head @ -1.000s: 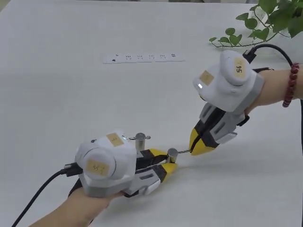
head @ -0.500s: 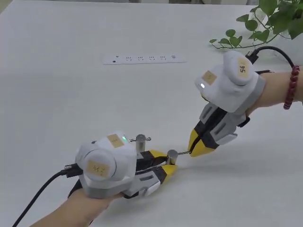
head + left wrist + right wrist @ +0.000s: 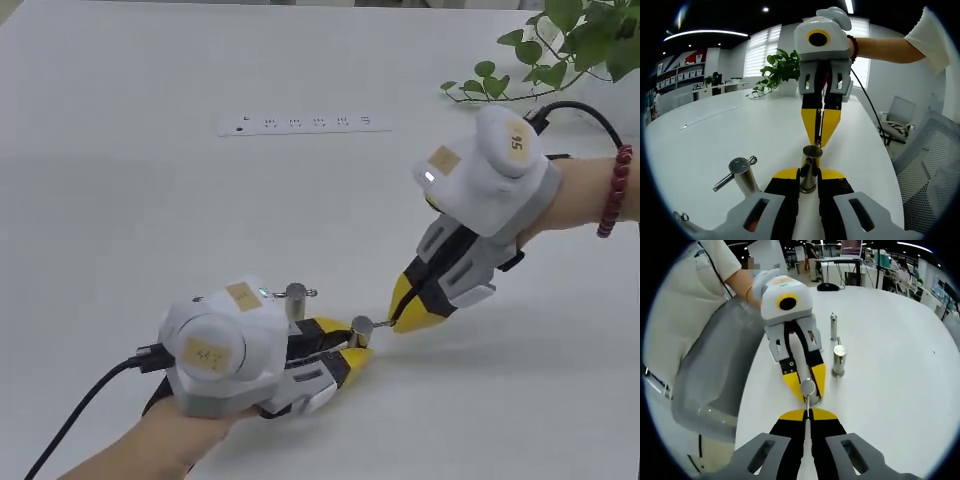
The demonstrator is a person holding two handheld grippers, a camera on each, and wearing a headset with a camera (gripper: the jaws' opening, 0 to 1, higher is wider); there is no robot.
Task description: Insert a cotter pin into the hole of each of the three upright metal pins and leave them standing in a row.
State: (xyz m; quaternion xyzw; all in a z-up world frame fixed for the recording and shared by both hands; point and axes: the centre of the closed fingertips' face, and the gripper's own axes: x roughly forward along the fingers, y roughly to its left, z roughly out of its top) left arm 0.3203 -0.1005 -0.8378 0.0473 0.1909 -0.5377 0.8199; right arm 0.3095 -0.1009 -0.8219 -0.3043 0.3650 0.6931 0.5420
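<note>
Head view: pin [image 3: 363, 326] is being clamped upright by left gripper [image 3: 352, 352], jaws pressed on its lower body, presumably so it is not being tipped by side load. Cotter [image 3: 382, 322] is being pinched in right gripper [image 3: 403, 316] and presented level at the pin's top. Second pin [image 3: 296, 298], cotter through, is being left standing just behind, third pin [image 3: 833, 326] beyond.

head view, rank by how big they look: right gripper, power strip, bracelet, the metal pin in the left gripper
Largest to smallest:
1. right gripper
2. power strip, which lies farther from the camera, so its rank is less sure
3. bracelet
4. metal pin, partly hidden between the jaws of the left gripper
</note>
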